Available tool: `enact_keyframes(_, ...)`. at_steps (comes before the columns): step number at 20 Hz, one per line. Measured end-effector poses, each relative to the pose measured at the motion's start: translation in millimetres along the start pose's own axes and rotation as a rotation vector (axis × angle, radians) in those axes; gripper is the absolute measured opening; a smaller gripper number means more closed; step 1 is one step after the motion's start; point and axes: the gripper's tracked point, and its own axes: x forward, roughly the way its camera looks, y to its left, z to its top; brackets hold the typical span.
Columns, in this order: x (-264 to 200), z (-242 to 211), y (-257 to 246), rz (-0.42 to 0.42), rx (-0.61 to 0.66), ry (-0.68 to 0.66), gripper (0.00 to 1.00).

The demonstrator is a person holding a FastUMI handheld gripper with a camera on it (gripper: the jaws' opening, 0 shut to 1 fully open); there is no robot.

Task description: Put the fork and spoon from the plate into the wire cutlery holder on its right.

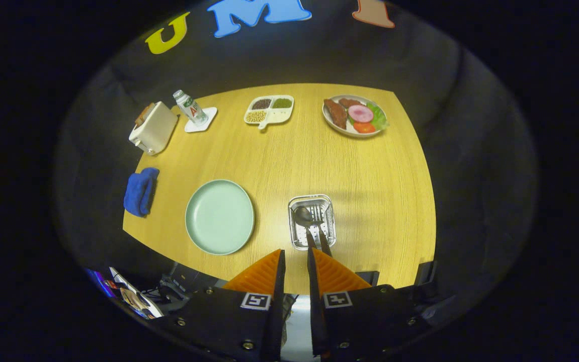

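The pale green plate (220,216) lies bare on the wooden table (369,201). To its right stands the wire cutlery holder (293,221). Inside it lie the dark spoon (303,215) and the fork (317,210), their handles pointing back toward my fingers. My gripper (296,249) hangs well above the table's near edge, just short of the holder. Its fingers stand a narrow gap apart, open, with nothing between them.
Along the far side stand a plate of food (354,115), a divided dish of beans (269,109), a small bottle (190,106) on a white coaster and a toaster (152,128). A blue cloth (141,191) lies left of the green plate.
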Motion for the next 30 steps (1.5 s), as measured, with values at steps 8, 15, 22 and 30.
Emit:
enact_keyframes(8, -84, 53, 63, -0.067, -0.134, -0.613, 0.28)
enact_keyframes(15, -131, 55, 129, -0.074, -0.100, -0.929, 0.52)
enact_keyframes(22, -126, 54, 151, -0.113, -0.062, -1.033, 0.97)
enact_keyframes(30, -124, 61, 188, -0.083, -0.073, -1.174, 0.97)
